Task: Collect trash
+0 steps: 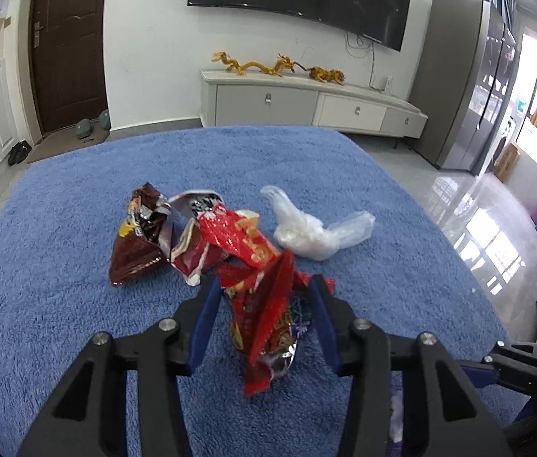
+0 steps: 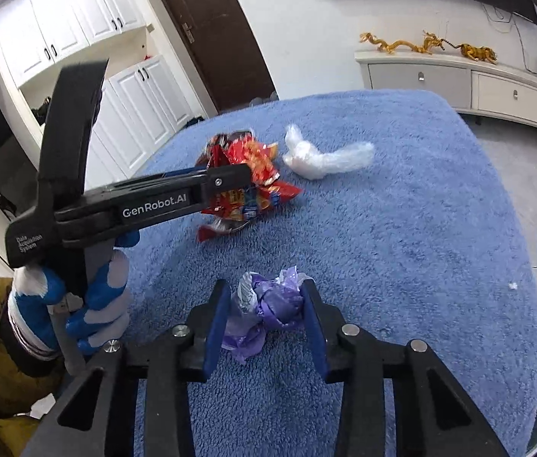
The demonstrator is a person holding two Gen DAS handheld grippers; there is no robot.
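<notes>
Living room, blue-carpeted counter [image 1: 59, 228] | left claw [image 1: 264, 285] clamps red wrapper [image 1: 264, 316], mid-counter | right claw [image 2: 264, 297] grips purple bag [image 2: 268, 304], near edge | remaining wrappers [image 1: 161, 228], clear bag [image 1: 314, 228] lie beyond left claw, nearer it

Under my fingers, a blue shaggy cover [image 1: 59, 228] carries a brown wrapper [image 1: 137, 243], red wrappers [image 1: 226, 236] and a clear plastic bag [image 1: 314, 230].
</notes>
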